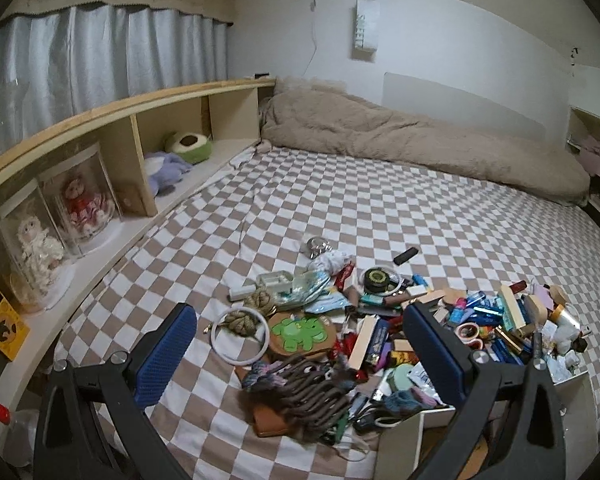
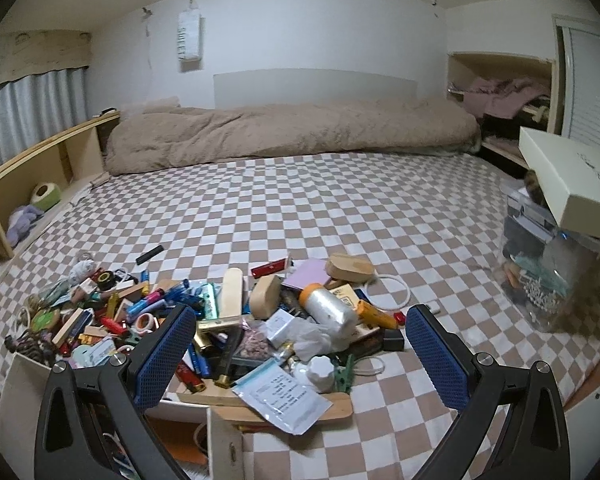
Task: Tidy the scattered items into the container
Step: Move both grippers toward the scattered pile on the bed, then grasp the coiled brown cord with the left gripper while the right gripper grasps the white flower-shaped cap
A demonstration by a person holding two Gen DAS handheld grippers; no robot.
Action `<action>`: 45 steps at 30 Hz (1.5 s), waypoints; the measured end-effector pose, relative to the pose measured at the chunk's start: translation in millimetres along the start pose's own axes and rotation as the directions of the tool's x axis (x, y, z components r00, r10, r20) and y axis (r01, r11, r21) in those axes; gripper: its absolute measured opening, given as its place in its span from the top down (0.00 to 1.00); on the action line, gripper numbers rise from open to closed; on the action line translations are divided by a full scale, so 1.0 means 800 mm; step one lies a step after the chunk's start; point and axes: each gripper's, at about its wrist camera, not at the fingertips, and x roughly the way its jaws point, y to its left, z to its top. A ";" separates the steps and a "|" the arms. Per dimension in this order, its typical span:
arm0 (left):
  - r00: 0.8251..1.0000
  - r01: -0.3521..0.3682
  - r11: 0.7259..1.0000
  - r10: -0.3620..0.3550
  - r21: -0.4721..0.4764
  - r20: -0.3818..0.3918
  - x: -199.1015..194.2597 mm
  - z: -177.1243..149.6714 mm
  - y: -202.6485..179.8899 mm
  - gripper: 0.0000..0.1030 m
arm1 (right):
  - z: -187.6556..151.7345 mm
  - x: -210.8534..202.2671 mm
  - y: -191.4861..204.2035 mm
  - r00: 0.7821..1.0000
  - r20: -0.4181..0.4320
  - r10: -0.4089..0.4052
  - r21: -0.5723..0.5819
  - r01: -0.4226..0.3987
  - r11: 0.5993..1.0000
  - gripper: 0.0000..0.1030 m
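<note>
On the checkered bed cover (image 2: pixel 300 208), just in front of my two tools, lies the heap of scattered items (image 2: pixel 228 320), with the white container (image 2: pixel 24 384) at its near edge, its open top close beneath my left tool (image 1: pixel 300 344). Both tools hang spread wide and empty; my right tool (image 2: pixel 300 344) hovers over the heap's right half.

Most of the heap looks light and small, so I judge nothing here will strain a grip. The roll of clear film with the orange cap (image 2: pixel 330 308), in the heap's middle, looks smooth and likely to slip; I would pinch it across its body, not its ends. The flat paper sachet (image 2: pixel 284 400), at the heap's near edge, is thin and floppy, best taken by an overhanging corner. The pale wooden block (image 2: pixel 231 292), behind the sachet, is stiff and easy across its narrow sides. On the heap's left side the knitted dark bundle (image 1: pixel 312 392) is soft and will sag, and the white ring (image 1: pixel 242 336) beyond it wants a grip on its rim.
</note>
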 end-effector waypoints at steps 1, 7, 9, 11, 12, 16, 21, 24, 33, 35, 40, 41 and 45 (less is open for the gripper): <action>1.000 0.006 1.000 -0.006 0.003 -0.016 0.005 -0.002 0.003 0.00 | -0.001 0.003 -0.003 1.000 -0.005 -0.001 0.007 0.001 1.000 0.00; 0.993 0.044 0.998 -0.039 0.042 -0.112 0.038 -0.015 0.008 0.00 | -0.007 0.019 -0.016 0.999 -0.036 0.008 0.045 -0.006 0.999 0.00; 0.984 0.077 0.997 -0.071 0.032 -0.162 0.053 -0.019 0.014 0.00 | -0.009 0.025 -0.019 0.999 -0.050 0.014 0.055 -0.012 0.998 0.00; 0.974 0.103 0.995 -0.101 -0.002 -0.204 0.066 -0.025 0.022 0.00 | -0.011 0.030 -0.021 0.998 -0.066 0.020 0.064 -0.016 0.998 0.00; 0.968 0.111 0.994 -0.113 -0.025 -0.225 0.074 -0.027 0.027 0.00 | -0.012 0.033 -0.021 0.997 -0.074 0.023 0.067 -0.018 0.998 0.00; 0.950 0.103 0.991 -0.124 -0.085 -0.286 0.099 -0.041 0.042 0.01 | -0.017 0.044 -0.022 0.995 -0.100 0.022 0.070 -0.015 0.997 0.00; 0.931 0.076 0.987 -0.122 -0.143 -0.343 0.119 -0.063 0.058 0.11 | -0.025 0.055 -0.027 0.992 -0.113 0.047 0.089 -0.037 0.995 0.00; 0.915 0.084 0.980 -0.146 -0.178 -0.376 0.134 -0.072 0.063 0.19 | -0.028 0.063 -0.032 0.991 -0.118 0.067 0.118 -0.053 0.992 0.00; 0.891 0.064 0.968 -0.166 -0.244 -0.422 0.173 -0.099 0.078 0.41 | -0.035 0.071 -0.057 0.994 -0.082 0.070 0.227 -0.050 0.973 0.00; 0.893 0.075 0.959 -0.187 -0.274 -0.410 0.174 -0.100 0.084 0.46 | -0.038 0.076 -0.064 0.993 -0.094 0.070 0.239 -0.045 0.970 0.00; 0.913 0.064 0.955 -0.173 -0.289 -0.369 0.164 -0.093 0.092 0.90 | -0.053 0.100 -0.067 0.981 -0.176 0.083 0.229 -0.042 0.973 0.00; 0.917 0.055 0.954 -0.164 -0.294 -0.363 0.163 -0.092 0.095 0.92 | -0.057 0.106 -0.067 0.975 -0.197 0.101 0.238 -0.052 0.970 0.00; 0.931 0.038 0.947 -0.150 -0.318 -0.334 0.155 -0.085 0.103 0.96 | -0.073 0.129 -0.068 0.957 -0.248 0.147 0.279 -0.075 0.957 0.00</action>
